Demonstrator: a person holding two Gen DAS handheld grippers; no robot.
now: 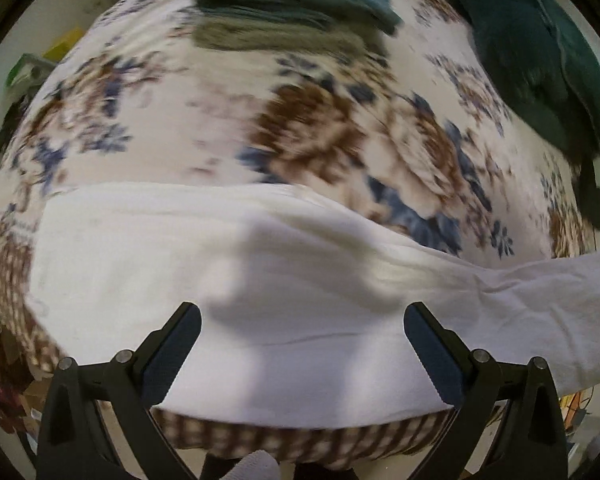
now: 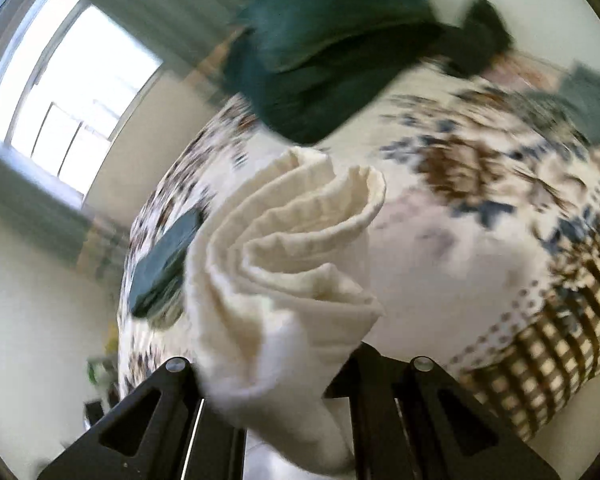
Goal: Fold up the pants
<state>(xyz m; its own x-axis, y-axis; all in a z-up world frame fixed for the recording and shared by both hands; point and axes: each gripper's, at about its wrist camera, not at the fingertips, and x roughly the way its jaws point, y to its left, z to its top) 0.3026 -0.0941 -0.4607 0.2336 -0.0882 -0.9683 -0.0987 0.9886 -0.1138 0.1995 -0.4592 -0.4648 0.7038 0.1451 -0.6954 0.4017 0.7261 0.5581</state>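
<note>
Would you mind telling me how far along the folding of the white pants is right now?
Early stage. Already folded: a teal and grey stack lies at the far side of the floral bedspread. In hand: the right claw is shut on one bunched end of the white pants; the left claw hovers open over the flat part. Left: no finished fold is visible yet.

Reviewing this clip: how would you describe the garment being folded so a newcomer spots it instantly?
Start from the flowered bedspread covering the bed. Along its near edge lies a pair of white pants, one end bunched in the right gripper. They are the only white garment; the folded clothes farther back are dark green and grey.
</note>
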